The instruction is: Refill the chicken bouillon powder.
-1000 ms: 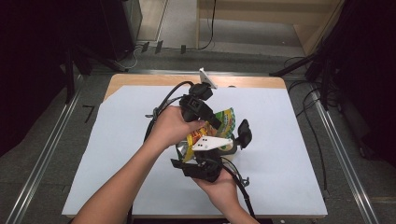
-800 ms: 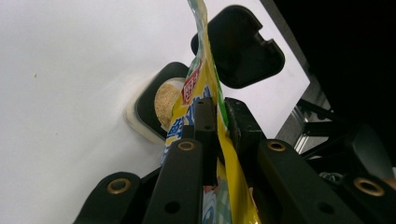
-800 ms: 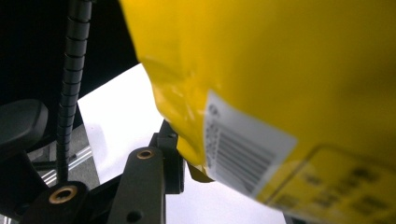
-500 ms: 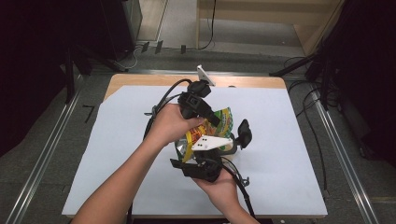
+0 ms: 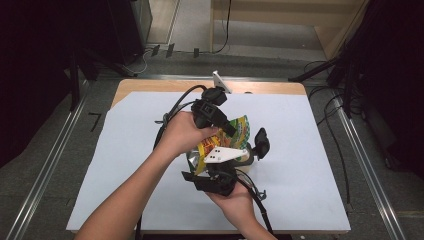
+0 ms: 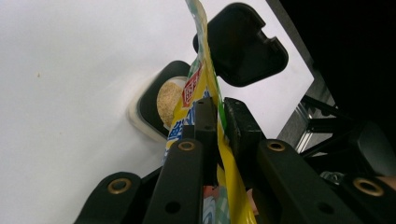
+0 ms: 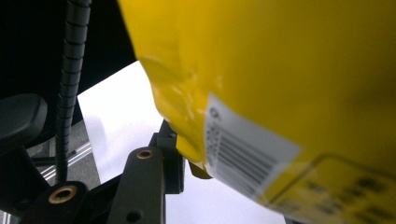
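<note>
Tongs first: left tongs (image 6: 217, 116) are pinched nearly closed on the top edge of the yellow snack pouch (image 5: 231, 134), film squeezed flat between the two black pads. Right tongs (image 5: 235, 165) sit lower and partly open; in the right gripper view one pad touches the pouch's bottom corner, the other jaw is hidden behind the bag, so I cannot tell whether that grip is firm.

Pouch hangs above the middle of the tabletop (image 5: 310, 150), held up between both hands, tilted.

- Handling, as judged: thin printed film, soft and crinkly, light, glossy so likely slippery. It folds wherever it is pinched.
- Best hold looks to be the flat sealed edges and corners (the belly would just cave in and slide).
- Contents may be crumbly; a hard squeeze mid-bag could crush them.

Outward: a small black-lined dish (image 6: 161, 105) with something tan and grainy in it lies on the white sheet below the pouch. Beyond that, dark floor and cables.
</note>
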